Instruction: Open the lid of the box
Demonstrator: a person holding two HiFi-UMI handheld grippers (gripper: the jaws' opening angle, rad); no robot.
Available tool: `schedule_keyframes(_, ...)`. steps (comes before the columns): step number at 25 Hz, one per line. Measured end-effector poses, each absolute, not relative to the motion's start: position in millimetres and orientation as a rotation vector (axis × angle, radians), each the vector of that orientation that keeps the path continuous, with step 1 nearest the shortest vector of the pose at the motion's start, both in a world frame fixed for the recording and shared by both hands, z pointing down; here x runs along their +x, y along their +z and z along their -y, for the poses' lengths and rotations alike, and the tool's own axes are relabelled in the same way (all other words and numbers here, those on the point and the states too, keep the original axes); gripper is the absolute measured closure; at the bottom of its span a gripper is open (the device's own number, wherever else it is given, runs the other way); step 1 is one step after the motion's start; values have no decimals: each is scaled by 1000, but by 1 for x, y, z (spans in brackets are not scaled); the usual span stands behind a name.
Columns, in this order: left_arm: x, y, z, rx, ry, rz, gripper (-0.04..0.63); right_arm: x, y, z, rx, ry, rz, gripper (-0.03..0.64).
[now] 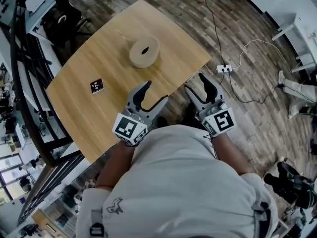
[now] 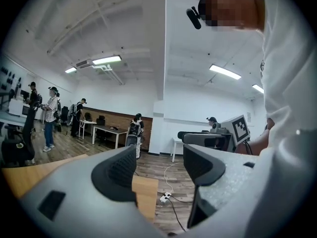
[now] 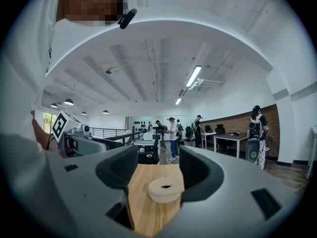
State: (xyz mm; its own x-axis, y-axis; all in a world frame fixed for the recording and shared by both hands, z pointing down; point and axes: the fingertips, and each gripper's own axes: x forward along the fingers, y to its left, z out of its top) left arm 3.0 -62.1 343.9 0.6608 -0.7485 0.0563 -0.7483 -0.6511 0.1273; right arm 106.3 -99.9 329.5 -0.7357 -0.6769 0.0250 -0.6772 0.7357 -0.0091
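1. One wooden desk (image 1: pixel 84 108) carries two things: at its left, one small black square card (image 1: pixel 96 86) printed with a white marker pattern; farther right, one round box (image 1: pixel 144 51).
2. One box only: pale, closed, upright near the desk's far side, with one dark oval hollow in the middle of its top. It stands well apart from both grippers.
3. Left gripper (image 1: pixel 156 91): jaws apart with nothing between them, tips over the desk's near edge.
4. Right gripper (image 1: pixel 196 83): jaws apart, held over the floor just beside the desk's edge. In the right gripper view the box shows through the gap, well ahead and untouched.
5. Two marker cubes, one per gripper (left cube (image 1: pixel 130 128), right cube (image 1: pixel 221 121)), each bear a black-and-white square code.
6. One white power strip (image 1: pixel 224 68) lies on the plank floor at the right.
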Motion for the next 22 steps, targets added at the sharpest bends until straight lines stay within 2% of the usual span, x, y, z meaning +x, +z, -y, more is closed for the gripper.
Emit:
schedule_keyframes(12,-34,335,103,2504,-13,1665,307,44,321,176,629,27,3069,347)
schedule_keyframes(22,-26,334,152,2298,4,1970,307,52,324,242,287,35,3113,342)
